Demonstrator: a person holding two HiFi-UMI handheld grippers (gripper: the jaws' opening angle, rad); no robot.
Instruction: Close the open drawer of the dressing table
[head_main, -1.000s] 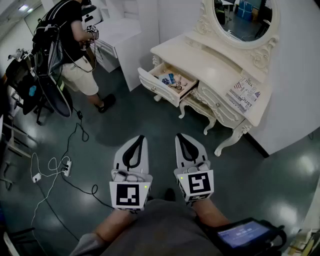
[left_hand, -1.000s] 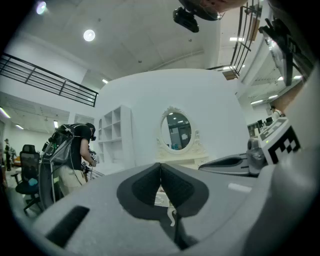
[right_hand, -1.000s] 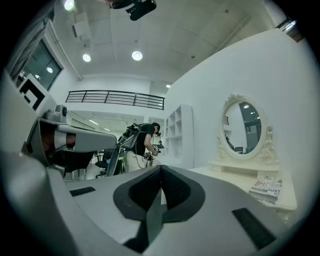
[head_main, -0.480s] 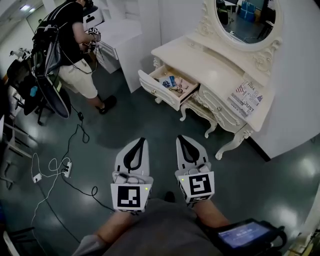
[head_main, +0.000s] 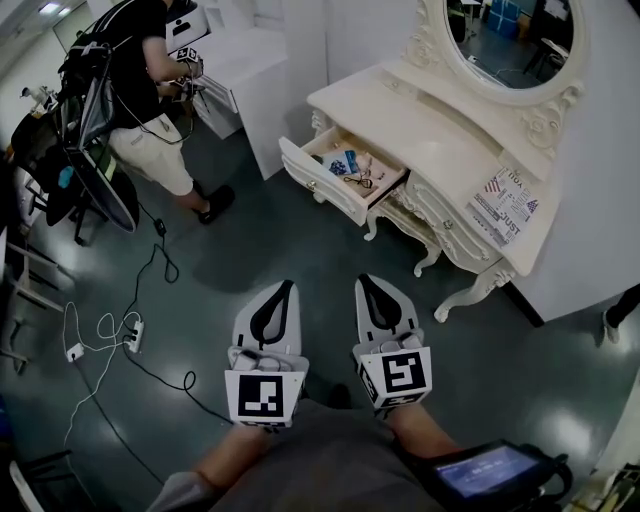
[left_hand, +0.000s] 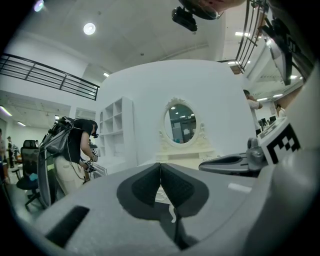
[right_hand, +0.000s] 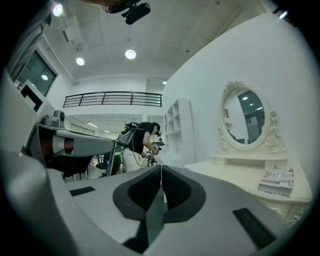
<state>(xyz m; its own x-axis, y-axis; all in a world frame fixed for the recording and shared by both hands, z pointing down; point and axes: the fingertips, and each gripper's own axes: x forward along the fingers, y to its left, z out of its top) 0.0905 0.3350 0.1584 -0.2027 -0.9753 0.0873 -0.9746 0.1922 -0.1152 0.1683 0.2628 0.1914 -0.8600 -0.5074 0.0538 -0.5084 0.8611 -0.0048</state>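
The cream dressing table (head_main: 455, 150) with an oval mirror stands at the upper right of the head view. Its left drawer (head_main: 330, 185) is pulled out, with scissors and small items inside. My left gripper (head_main: 287, 286) and right gripper (head_main: 363, 281) are held side by side over the dark floor, pointing level toward the table and well short of the drawer. Both are shut with nothing between the pads. In the left gripper view the left gripper's (left_hand: 160, 165) jaws meet in front of the mirror (left_hand: 181, 123). The right gripper (right_hand: 161, 168) shows the same closed seam in its own view.
A person (head_main: 140, 90) with a backpack stands at the upper left beside a white cabinet (head_main: 255, 80). Cables and a power strip (head_main: 132, 333) lie on the floor at left. A magazine (head_main: 507, 205) lies on the tabletop. Someone's foot (head_main: 610, 322) shows at the right edge.
Both grippers have moved a little toward the dressing table, which sits slightly lower and further right in the head view. A foot has appeared at the right edge. Jaws stay shut.
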